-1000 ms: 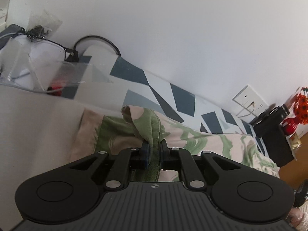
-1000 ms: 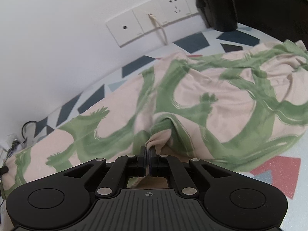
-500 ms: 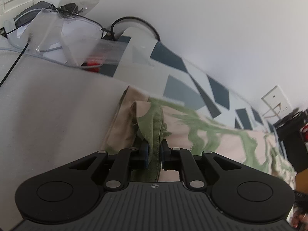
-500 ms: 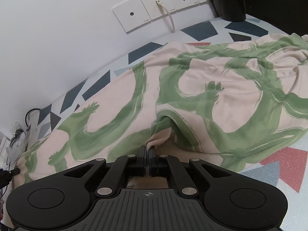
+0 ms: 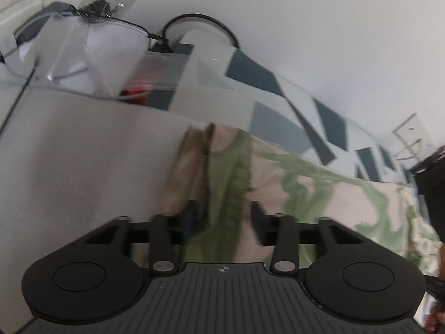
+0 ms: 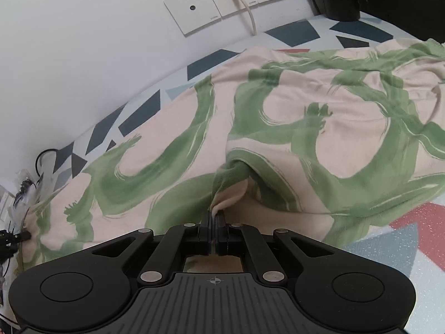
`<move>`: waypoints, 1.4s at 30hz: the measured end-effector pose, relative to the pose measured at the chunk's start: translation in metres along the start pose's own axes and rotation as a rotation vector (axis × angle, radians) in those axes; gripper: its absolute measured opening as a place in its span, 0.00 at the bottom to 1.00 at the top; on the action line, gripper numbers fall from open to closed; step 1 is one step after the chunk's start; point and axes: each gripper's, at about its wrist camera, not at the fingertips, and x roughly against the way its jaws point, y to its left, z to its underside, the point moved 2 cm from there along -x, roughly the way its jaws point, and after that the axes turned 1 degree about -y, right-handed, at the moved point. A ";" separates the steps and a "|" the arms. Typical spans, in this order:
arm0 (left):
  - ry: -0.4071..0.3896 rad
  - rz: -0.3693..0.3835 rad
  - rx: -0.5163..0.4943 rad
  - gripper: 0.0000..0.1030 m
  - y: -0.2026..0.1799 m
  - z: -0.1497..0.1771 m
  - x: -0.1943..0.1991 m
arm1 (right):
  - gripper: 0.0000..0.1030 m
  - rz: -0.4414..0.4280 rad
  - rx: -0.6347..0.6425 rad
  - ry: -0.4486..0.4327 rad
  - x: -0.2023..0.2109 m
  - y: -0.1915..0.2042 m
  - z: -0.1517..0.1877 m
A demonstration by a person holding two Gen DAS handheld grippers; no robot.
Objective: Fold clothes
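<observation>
Looking down my left hand-held gripper, I see its jaws opening, the green hem of the garment lying loose between them, no longer pressed. My right hand-held gripper is clamped tight on a bunched fold of the same cloth, so the right is the holding hand. The garment stretches long between the two, parallel to the white wall, spread over a mat of grey, blue and red triangles. It is soft, limp, pale pink with brushy green swirls; it will likely sag wherever unsupported.
</observation>
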 end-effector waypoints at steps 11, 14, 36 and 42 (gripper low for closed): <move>0.045 0.024 -0.013 0.06 0.008 0.021 0.025 | 0.02 -0.019 -0.024 0.003 0.000 -0.002 -0.004; -0.023 0.049 -0.001 0.06 0.007 0.011 0.044 | 0.02 -0.059 -0.013 -0.062 0.014 0.003 -0.011; -0.011 0.016 -0.015 0.56 0.000 -0.005 0.021 | 0.02 0.007 0.032 0.010 0.017 -0.002 0.018; -0.019 0.023 0.098 0.51 0.006 -0.031 -0.012 | 0.02 0.009 0.030 0.012 0.016 -0.001 0.019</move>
